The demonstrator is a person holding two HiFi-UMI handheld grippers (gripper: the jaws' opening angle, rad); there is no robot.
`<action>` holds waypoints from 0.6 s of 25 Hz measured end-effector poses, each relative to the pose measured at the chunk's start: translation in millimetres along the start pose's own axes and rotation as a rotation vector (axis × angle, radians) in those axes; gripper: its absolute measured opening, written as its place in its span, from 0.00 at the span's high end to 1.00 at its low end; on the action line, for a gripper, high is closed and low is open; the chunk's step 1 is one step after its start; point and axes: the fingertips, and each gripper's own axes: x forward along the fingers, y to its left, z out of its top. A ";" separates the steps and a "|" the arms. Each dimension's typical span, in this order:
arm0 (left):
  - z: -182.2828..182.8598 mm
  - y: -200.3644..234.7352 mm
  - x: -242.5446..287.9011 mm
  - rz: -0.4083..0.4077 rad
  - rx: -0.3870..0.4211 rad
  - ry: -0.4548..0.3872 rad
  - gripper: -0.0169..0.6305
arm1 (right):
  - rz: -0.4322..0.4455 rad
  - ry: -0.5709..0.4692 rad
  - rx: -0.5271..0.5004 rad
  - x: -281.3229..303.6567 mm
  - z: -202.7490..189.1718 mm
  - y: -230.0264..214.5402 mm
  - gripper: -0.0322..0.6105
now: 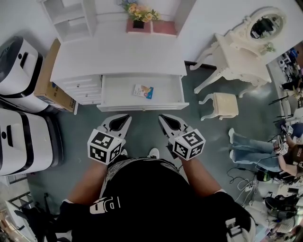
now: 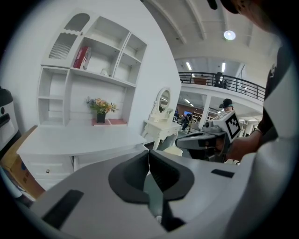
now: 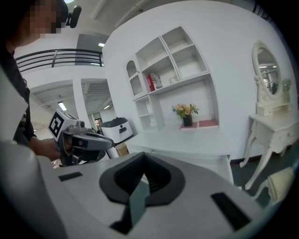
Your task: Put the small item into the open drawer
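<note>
- The open drawer sticks out from the front of the white counter, and I'll place everything else from it.
- The small item, a flat packet printed in blue, white and orange, lies on the drawer's floor at about its middle, touching no wall.
- The left gripper is held just in front of the drawer, outside it and toward its left half, and points at the front panel.
- Its fingers are pressed together at the tips with nothing between them.
- The right gripper is held just in front of the drawer too, toward its right half, beside the left one with a gap between the two.
- Its fingers are likewise closed tip to tip, and nothing is held.
- Behind the drawer, at the back of the counter, stands a pot of flowers beside a pink panel.
- Left of the drawer a cardboard box leans by the counter's small drawers, with white machines further left.
- Right of the drawer, well apart, stand a white dressing table with an oval mirror and a cushioned stool.
- Further right of the drawer a seated person in jeans shows at the edge of the floor.
</note>
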 end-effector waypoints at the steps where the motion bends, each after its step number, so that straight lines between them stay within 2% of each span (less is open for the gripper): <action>1: -0.6 -2.3 0.7 0.001 0.002 0.002 0.95 | 0.002 0.000 -0.003 -1.5 -0.3 -0.1 0.94; 15: -5.8 -16.9 12.0 -0.009 0.004 0.025 0.95 | 0.002 0.010 0.037 -11.5 -16.5 -7.3 0.94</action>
